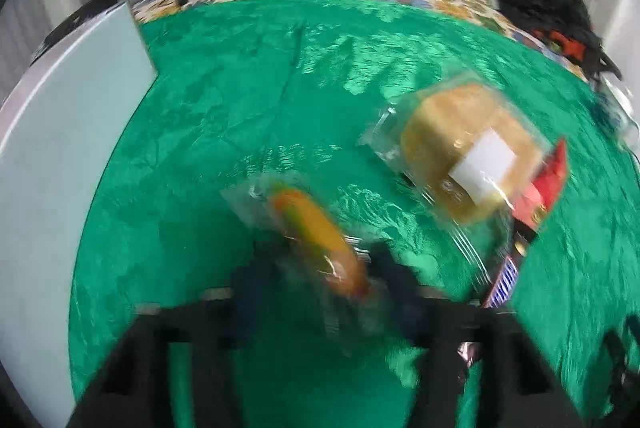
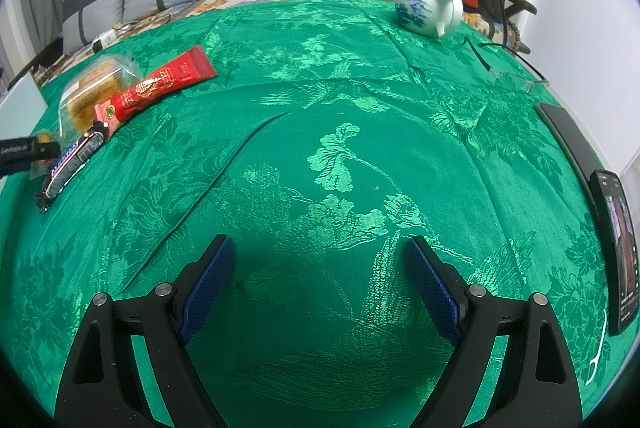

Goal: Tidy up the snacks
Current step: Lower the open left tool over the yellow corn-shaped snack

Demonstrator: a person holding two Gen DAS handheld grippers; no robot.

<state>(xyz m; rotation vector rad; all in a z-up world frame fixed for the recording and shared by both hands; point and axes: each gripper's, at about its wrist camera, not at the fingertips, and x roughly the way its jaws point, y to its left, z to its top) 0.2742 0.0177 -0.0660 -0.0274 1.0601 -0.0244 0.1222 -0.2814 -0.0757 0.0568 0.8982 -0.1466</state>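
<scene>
The left wrist view is blurred by motion. My left gripper [image 1: 324,268] is shut on a yellow-orange snack in a clear wrapper [image 1: 316,228], which lies slantwise between the dark fingers over the green cloth. To its right lie a tan cake in a clear pack [image 1: 460,148], a red packet [image 1: 548,180] and a Snickers bar [image 1: 504,280], close together. The right wrist view shows the same cake [image 2: 96,88], red packet [image 2: 160,88] and Snickers bar [image 2: 72,160] at far left, with the left gripper [image 2: 24,152] beside them. My right gripper [image 2: 318,268] hangs open over bare cloth, nothing between its blue pads.
A pale flat box [image 1: 60,148] stands at the table's left edge. A white and blue teapot [image 2: 428,4] sits at the far right, with glasses [image 2: 516,80], two phones [image 2: 616,248] and a white floss pick [image 2: 598,352] along the right edge. A sofa with cushions lies behind.
</scene>
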